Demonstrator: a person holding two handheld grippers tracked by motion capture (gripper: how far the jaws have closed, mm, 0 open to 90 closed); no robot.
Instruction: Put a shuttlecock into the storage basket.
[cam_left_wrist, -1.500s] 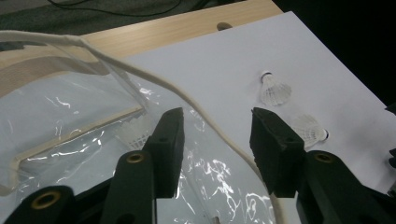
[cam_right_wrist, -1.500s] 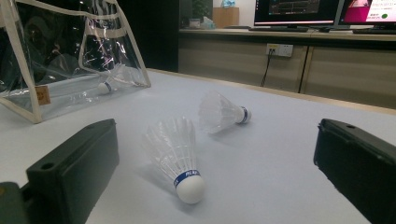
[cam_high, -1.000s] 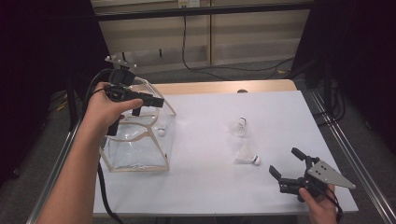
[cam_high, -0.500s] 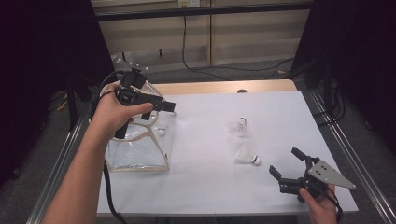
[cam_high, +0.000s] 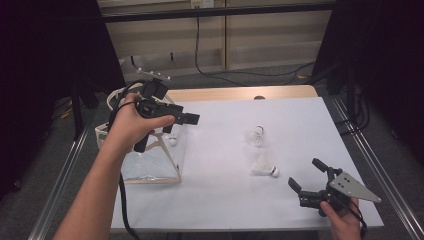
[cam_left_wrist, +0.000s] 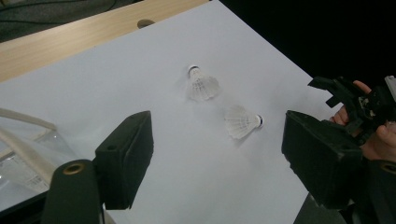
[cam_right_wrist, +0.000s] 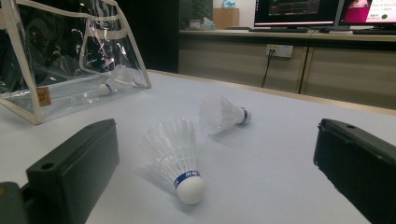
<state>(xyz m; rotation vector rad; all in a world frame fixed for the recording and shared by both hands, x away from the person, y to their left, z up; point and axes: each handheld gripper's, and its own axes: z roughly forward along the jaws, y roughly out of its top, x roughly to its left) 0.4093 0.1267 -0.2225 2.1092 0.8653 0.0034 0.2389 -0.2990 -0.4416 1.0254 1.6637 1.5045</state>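
Observation:
Two white shuttlecocks lie on the white table top, one farther off (cam_high: 255, 136) (cam_left_wrist: 201, 85) (cam_right_wrist: 222, 114) and one nearer (cam_high: 264, 166) (cam_left_wrist: 242, 122) (cam_right_wrist: 175, 154). A third shuttlecock (cam_high: 172, 141) (cam_right_wrist: 108, 86) lies inside the clear bag (cam_high: 145, 165) (cam_right_wrist: 70, 60) at the left. My left gripper (cam_high: 182, 122) (cam_left_wrist: 217, 140) hovers over the bag's right edge and points toward the two loose shuttlecocks. Its jaws have just been opening, with nothing between them. My right gripper (cam_high: 305, 173) (cam_right_wrist: 219, 135) rests low near the front right, open, with the nearer shuttlecock just ahead of its jaws.
The table's wooden back edge (cam_high: 240, 93) has a small hole in it. Metal rails (cam_high: 370, 160) run along both sides of the table. A black cable (cam_high: 122, 200) trails from the left gripper past the bag. Dark curtains stand at either side.
My left hand has moved right, from above the bag to its right edge, and its jaws stand wider. The right gripper and the shuttlecocks have stayed put.

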